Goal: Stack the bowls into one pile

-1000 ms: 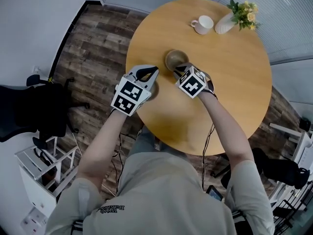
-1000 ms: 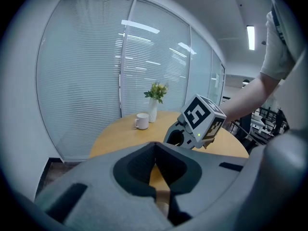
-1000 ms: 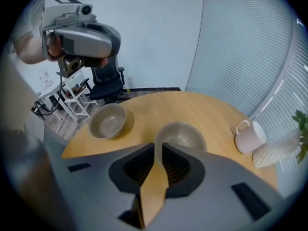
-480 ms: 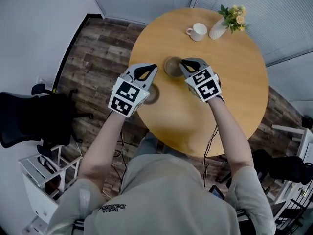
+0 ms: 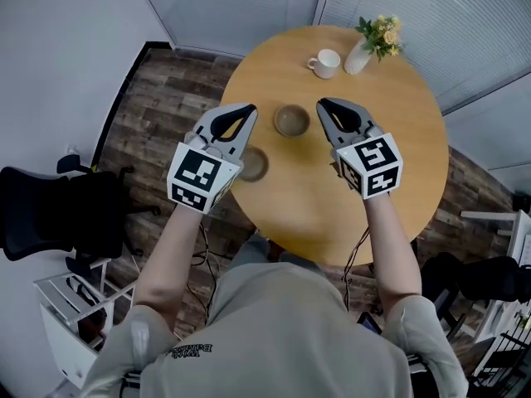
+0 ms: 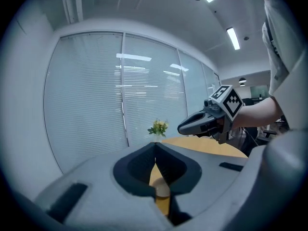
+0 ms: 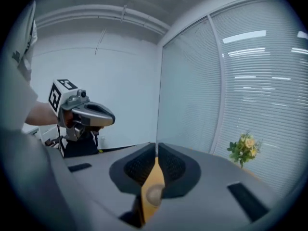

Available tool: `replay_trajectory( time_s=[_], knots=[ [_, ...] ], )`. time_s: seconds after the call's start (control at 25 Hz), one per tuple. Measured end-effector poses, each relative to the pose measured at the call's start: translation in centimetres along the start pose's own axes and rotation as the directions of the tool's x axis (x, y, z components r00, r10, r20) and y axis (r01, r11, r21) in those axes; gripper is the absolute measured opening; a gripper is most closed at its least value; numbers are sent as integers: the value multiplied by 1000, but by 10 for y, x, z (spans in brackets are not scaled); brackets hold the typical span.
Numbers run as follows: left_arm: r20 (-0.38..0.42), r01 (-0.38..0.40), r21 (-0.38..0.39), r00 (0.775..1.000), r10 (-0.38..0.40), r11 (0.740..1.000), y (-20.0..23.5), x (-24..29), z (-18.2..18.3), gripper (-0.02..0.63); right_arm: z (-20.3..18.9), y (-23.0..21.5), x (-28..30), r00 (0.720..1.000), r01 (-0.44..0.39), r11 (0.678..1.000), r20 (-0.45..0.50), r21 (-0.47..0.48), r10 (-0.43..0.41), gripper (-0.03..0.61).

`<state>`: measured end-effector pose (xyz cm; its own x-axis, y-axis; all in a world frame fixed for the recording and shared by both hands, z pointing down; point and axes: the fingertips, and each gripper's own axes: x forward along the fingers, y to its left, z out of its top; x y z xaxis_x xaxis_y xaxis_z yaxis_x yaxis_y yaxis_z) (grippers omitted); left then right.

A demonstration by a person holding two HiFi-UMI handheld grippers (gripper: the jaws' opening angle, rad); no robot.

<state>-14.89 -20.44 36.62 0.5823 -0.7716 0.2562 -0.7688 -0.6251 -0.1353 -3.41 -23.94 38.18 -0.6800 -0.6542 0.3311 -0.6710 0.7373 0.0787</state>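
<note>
Left arm: reaching forward with the forearm stretched out, holding the left claw (image 5: 250, 107) raised over the left edge of the round desk (image 5: 406, 106), tips pointing away from the person.
Left claw: jaws pressing together at the tips, pinching nothing.
Right arm: extending forward alongside the left, carrying the right claw (image 5: 322, 103) above the middle of the desk, level with the left one.
Right claw: jaws meeting at the tips, holding nothing.
Bowls: one bowl (image 5: 292, 120) sitting on the desk between the two claw tips; a second bowl (image 5: 255, 165) lying nearer the person, partly hidden under the left claw; the two are sitting apart, not stacked.
Far edge: a cup (image 5: 325, 62) and a vase of flowers (image 5: 365, 48) standing side by side.
</note>
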Motion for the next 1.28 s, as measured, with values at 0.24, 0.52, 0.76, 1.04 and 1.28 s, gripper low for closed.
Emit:
replay_trajectory(
  time_s=[0.24,0.52,0.76,1.04,1.28],
  knots=[
    [77,4,35,997,-7,999,-17,-24,44,21,35,-1,-59,989,41,996,139,84,-53,34],
    [167,-33,56,986,23,998,-37,-52,82,21,49,13,-118,978,68,996,195,53,-77,34],
    [166,-46,42,985,38,998,-51,-62,77,21,46,40,-145,974,87,996,211,8,-87,34],
    [164,-60,7,985,58,998,-66,-80,72,21,38,66,-155,974,49,998,217,48,-59,34],
    [146,-69,0,987,68,998,-70,-89,60,21,36,66,-160,974,47,997,221,63,-60,34]
  ],
)
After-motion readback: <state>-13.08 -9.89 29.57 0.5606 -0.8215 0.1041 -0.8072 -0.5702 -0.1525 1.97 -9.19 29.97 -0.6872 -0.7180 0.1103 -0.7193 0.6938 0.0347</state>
